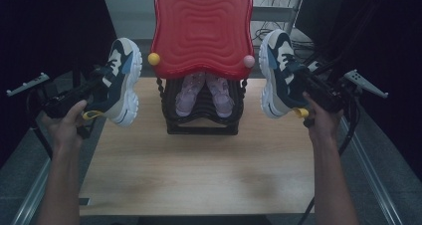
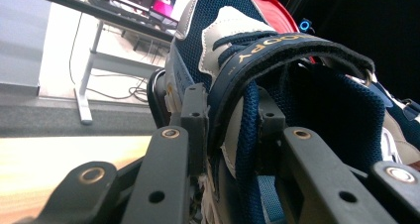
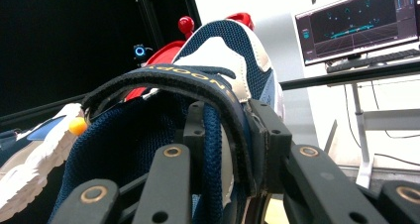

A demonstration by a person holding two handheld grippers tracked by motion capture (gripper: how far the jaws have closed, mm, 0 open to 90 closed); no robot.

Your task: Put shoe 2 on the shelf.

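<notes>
Left tongs (image 1: 102, 88): clamped on the collar and strap of the left sneaker (image 1: 123, 80), one jaw inside the opening and one outside, as the left gripper view shows (image 2: 225, 130).
Right tongs (image 1: 298, 80): clamped the same way on the right sneaker (image 1: 276, 73) — in the right gripper view the jaws pinch the strapped collar (image 3: 223, 135).
Left sneaker: navy, grey and white with a thick white sole, held in the air off the left edge of the worktop (image 1: 199, 170), toe up and sole turned toward the rack.
Right sneaker: matching colours, held in the air off the right edge of the worktop, toe up, sole facing the rack.
Rack (image 1: 204, 120): a black tiered stand at the far middle of the worktop, between the two sneakers and apart from both.
Rack contents: a pair of pink shoes (image 1: 204, 93) side by side, toes toward the person.
Red tray top (image 1: 201, 28): wavy ridged red panel over the rack, with a yellow knob (image 1: 154, 58) and a pink knob (image 1: 249, 61) at its near corners — it hides the back of the pink shoes.
Worktop: pale wood.
</notes>
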